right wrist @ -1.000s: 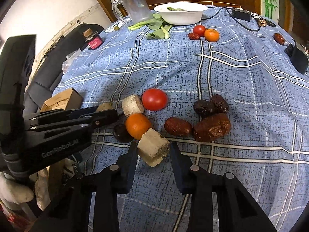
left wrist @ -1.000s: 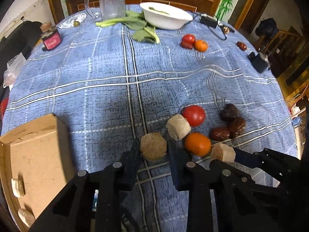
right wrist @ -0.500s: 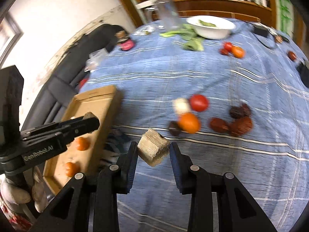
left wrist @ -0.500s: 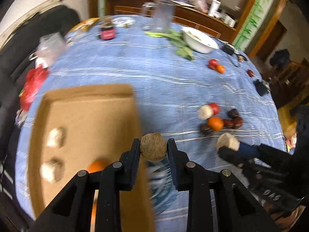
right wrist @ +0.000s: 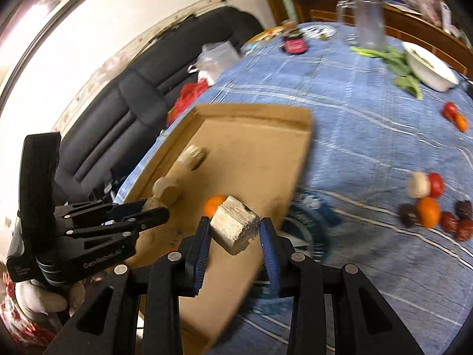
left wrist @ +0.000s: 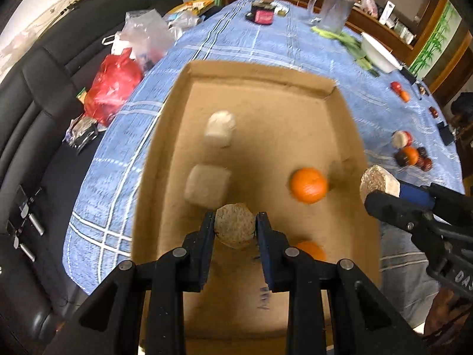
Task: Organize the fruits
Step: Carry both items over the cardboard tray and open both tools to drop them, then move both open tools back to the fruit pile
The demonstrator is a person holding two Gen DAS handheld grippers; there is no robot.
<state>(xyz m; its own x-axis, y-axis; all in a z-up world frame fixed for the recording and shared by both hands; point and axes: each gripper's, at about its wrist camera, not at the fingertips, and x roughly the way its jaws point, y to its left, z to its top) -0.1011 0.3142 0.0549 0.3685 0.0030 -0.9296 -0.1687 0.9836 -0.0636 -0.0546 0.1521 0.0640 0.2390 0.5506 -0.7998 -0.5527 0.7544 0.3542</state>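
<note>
Nearest: left claw [left wrist: 235,228], pads pinching a round tan cut piece [left wrist: 235,227], held above the near end of the cardboard tray [left wrist: 260,72].

Beside it: right claw [right wrist: 235,230], pinching a pale blocky chunk [right wrist: 235,227] by two corners, hanging over the tray's right rim; in the left view this chunk sits just outside the wall.

In the tray: two pale pieces [left wrist: 207,185] along the left side, one orange [left wrist: 309,185] toward the right, a second orange [left wrist: 310,251] partly hidden behind the left claw.

On the desk [left wrist: 260,50], well apart to the right: a cluster of a tomato, an orange, a pale piece and dark dates [right wrist: 425,204], blurred, so the count is unsure. Farther: a second small fruit pair [right wrist: 455,115], greens, white bowl [right wrist: 428,69], glass jug.

Risks, as judged:
- The blocky chunk, gripped cornerwise, may twist out if released over the rim, landing on the desk.
- The round piece may roll against the pale pieces once let go.
- The claws are near; they may knock together.
</note>
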